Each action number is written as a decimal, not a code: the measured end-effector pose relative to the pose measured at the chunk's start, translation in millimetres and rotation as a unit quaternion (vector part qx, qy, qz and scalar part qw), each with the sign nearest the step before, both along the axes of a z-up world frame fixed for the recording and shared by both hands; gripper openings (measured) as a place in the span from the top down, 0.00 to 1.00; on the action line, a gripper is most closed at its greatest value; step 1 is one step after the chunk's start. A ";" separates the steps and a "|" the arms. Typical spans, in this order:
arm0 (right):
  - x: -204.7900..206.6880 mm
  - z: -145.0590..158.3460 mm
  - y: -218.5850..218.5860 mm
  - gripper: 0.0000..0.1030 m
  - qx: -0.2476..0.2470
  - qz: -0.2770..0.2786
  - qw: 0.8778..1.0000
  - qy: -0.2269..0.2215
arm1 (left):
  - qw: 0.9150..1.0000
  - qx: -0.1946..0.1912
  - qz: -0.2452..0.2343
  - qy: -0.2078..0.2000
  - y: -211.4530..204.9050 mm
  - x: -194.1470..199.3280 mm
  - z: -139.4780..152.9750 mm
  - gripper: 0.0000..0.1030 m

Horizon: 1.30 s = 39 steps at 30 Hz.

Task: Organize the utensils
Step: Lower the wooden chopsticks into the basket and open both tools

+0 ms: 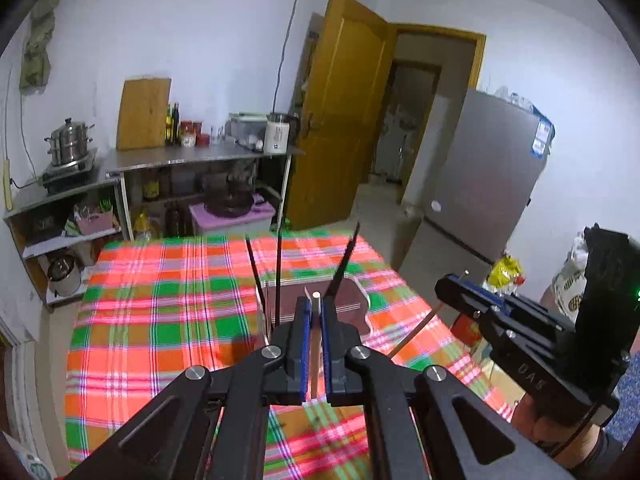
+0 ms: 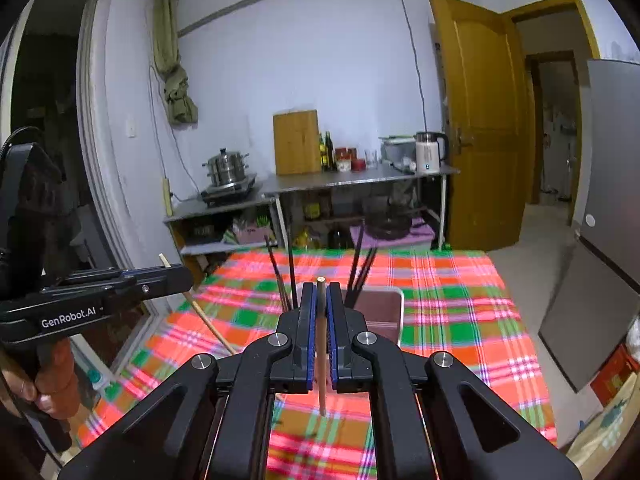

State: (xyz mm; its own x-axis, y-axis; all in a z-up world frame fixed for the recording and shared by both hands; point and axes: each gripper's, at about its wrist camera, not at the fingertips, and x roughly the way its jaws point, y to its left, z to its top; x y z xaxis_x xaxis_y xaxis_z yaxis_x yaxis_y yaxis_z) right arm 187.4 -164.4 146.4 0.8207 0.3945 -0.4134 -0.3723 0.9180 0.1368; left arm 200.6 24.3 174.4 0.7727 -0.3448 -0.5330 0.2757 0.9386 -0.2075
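Note:
My left gripper is shut on a wooden chopstick that stands upright between the blue pads. My right gripper is shut on another wooden chopstick. Both hover over a brown utensil holder on the plaid tablecloth; it also shows in the right wrist view. Several black chopsticks stand in the holder and lean outward; they also show in the right wrist view. The right gripper appears at the right of the left wrist view; the left one at the left of the right wrist view.
The table wears a red, green and orange plaid cloth. Behind it stand steel shelves with a steamer pot, a cutting board and a kettle. A grey fridge and a yellow door are to the right.

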 end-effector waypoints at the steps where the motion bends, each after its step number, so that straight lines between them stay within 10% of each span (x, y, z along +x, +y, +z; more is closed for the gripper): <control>1: 2.1 2.5 0.6 0.95 0.002 -0.001 1.000 -0.003 | 1.000 -0.002 0.001 -0.005 -0.1 4.2 4.7 0.95; 15: 41.2 15.2 9.2 0.95 0.031 -0.008 0.999 -0.032 | 1.000 -0.006 0.021 -0.021 0.0 49.3 13.3 0.95; 39: 81.5 -65.6 18.4 0.95 0.035 -0.004 0.999 0.032 | 0.999 0.017 0.022 0.045 -8.9 99.9 -91.7 0.95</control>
